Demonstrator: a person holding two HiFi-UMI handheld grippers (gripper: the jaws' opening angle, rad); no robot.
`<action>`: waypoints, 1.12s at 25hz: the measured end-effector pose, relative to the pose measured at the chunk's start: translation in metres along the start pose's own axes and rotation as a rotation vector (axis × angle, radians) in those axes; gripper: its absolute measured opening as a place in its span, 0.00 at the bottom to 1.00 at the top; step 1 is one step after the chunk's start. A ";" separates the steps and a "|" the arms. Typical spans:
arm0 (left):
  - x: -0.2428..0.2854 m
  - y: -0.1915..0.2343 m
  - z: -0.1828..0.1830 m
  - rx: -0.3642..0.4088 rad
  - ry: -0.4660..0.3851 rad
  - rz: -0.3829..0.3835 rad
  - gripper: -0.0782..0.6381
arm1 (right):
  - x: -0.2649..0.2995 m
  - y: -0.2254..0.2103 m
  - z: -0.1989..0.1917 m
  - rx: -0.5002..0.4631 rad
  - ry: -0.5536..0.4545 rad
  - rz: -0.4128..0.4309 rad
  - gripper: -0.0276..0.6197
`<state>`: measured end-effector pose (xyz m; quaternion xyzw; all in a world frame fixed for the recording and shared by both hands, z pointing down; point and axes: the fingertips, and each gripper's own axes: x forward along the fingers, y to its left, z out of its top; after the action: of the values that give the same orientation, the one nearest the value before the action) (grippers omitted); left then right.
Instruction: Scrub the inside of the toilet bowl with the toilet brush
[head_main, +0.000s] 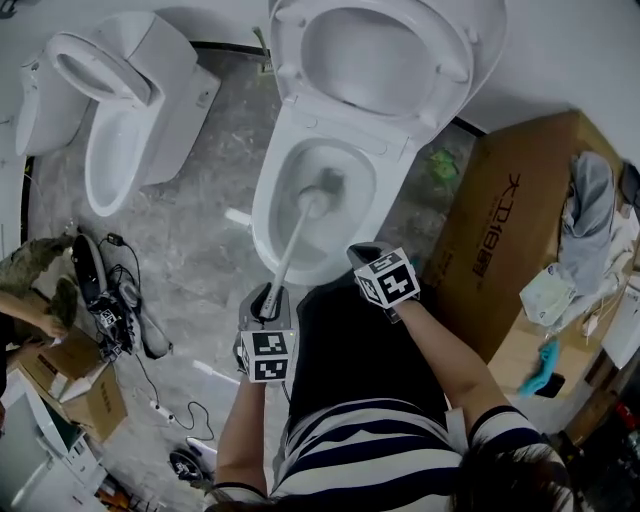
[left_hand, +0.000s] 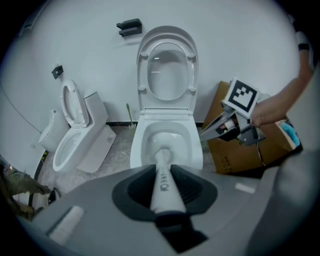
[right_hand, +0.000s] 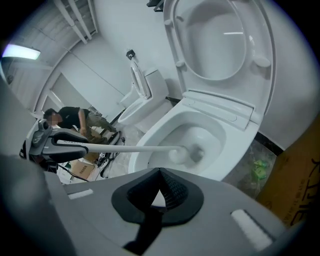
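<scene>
**Brush head down in the bowl, left gripper in charge**

The left gripper (left_hand: 162, 197) is pinching the toilet brush (head_main: 293, 240) by the near end of its white handle, with the jaws pressed onto it. The right gripper (right_hand: 159, 192) is hovering just to the right of the handle, its jaws pressed together on nothing. The handle's long axis is running straight away from the left jaws, forward and down over the front rim of the toilet bowl (head_main: 262, 215). The brush head (head_main: 322, 188) is sitting low inside, near the drain. The next move is probably resting on the left gripper sweeping that head round the bowl wall.
</scene>
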<state>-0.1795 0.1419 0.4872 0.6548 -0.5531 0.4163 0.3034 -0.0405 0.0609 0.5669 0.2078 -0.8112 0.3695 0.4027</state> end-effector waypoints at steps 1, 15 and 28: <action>0.002 0.003 0.001 0.020 0.005 -0.002 0.11 | 0.005 0.000 0.003 0.004 0.004 -0.001 0.04; 0.035 0.022 0.012 0.223 0.035 -0.046 0.11 | 0.043 -0.013 0.019 0.075 0.018 -0.042 0.04; 0.070 0.038 0.046 0.148 0.001 -0.098 0.11 | 0.041 -0.031 0.012 0.182 -0.003 -0.092 0.04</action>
<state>-0.2044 0.0620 0.5250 0.7015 -0.4882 0.4408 0.2744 -0.0505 0.0302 0.6084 0.2813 -0.7645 0.4224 0.3975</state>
